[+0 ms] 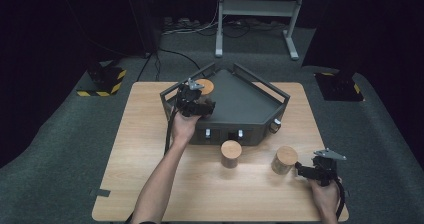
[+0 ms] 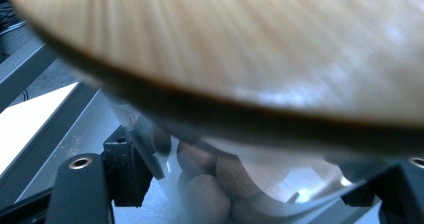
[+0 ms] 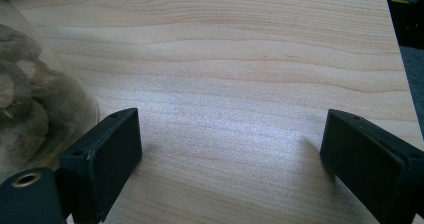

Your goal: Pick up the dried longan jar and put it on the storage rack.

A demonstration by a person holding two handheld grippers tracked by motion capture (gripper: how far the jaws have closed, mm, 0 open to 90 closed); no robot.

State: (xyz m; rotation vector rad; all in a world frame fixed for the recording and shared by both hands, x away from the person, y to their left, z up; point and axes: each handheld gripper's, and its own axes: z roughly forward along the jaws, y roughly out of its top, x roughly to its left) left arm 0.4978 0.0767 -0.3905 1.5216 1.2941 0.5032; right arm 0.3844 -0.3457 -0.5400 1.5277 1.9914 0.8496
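The left gripper (image 1: pixel 196 100) was clamped on a glass jar with a round wooden lid (image 1: pixel 204 86), holding it over the near-left corner of the dark grey railed tray (image 1: pixel 250 104) at the back of the table (image 1: pixel 150 149). In the left gripper view the lid (image 2: pixel 240 39) loomed close above the jaws, and brown rounded pieces showed through the glass (image 2: pixel 215 179) between the pads, which pressed on the jar's sides. Whether the jar's base already rested on the tray floor could not be told from these pictures.

Two more lidded jars stood on the table in front of the tray: the middle jar (image 1: pixel 231 153) just before the tray's front wall, and the right jar (image 1: pixel 284 159) near it toward the person's right. The right gripper (image 1: pixel 303 171) lay low on the table just beside the right jar, its jaws standing apart with only bare wood between them. In the right gripper view that jar's glass wall and lumpy brown contents (image 3: pixel 30 99) sat outside the left pad, not between the jaws.

As a judgement, the work looked like loading jars into the tray, and was about a third done at best: one jar at the tray and yet to be released, two waiting outside it, the right one apparently next
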